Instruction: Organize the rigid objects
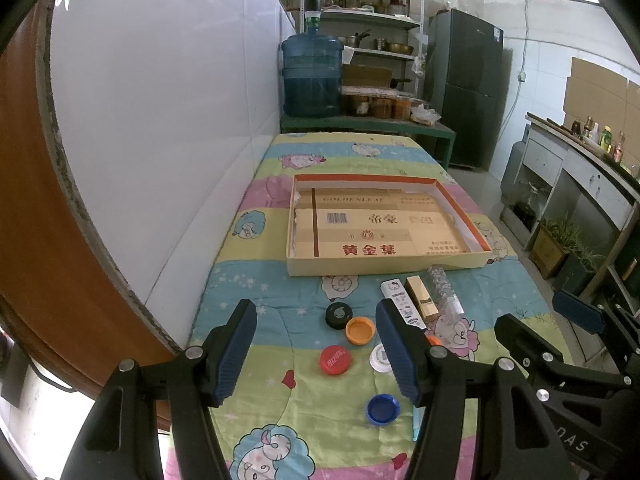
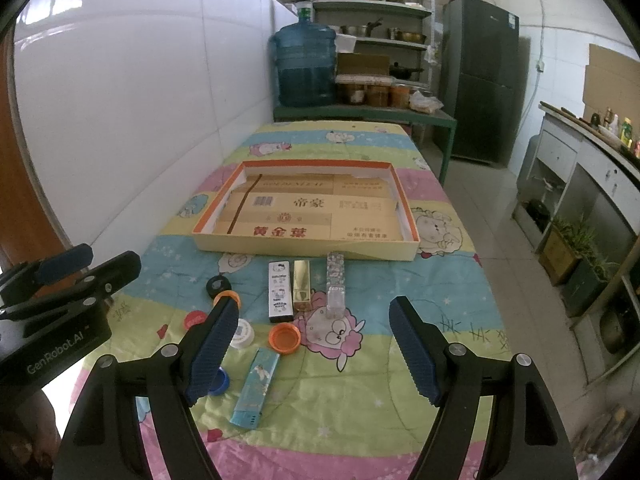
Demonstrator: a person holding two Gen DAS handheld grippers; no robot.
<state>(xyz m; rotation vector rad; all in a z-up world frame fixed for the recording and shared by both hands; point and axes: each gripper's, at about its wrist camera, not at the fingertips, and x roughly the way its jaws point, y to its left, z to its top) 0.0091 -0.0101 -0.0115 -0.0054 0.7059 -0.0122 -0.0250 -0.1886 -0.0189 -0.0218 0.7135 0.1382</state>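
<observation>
A shallow cardboard box lid (image 1: pixel 384 268) (image 2: pixel 304 246) lies open on the cartoon-print table. In front of it lie a white Hello Kitty lighter (image 2: pixel 279 292), a gold lighter (image 2: pixel 303 286), a clear lighter (image 2: pixel 335 286) and a blue lighter (image 2: pixel 256 388). Bottle caps are scattered: black (image 1: pixel 339 315), orange (image 1: pixel 360 330), red (image 1: pixel 335 360), white (image 1: pixel 380 358), blue (image 1: pixel 383 409), and another orange one (image 2: pixel 284 338). My left gripper (image 1: pixel 316 354) is open above the caps. My right gripper (image 2: pixel 312 352) is open above the lighters. Both are empty.
A white tiled wall runs along the table's left side. Beyond the table stand a blue water jug (image 2: pixel 304 66), a shelf rack (image 2: pixel 372 8) and a dark fridge (image 2: pixel 480 76). A counter with cabinets (image 2: pixel 588 184) lines the right.
</observation>
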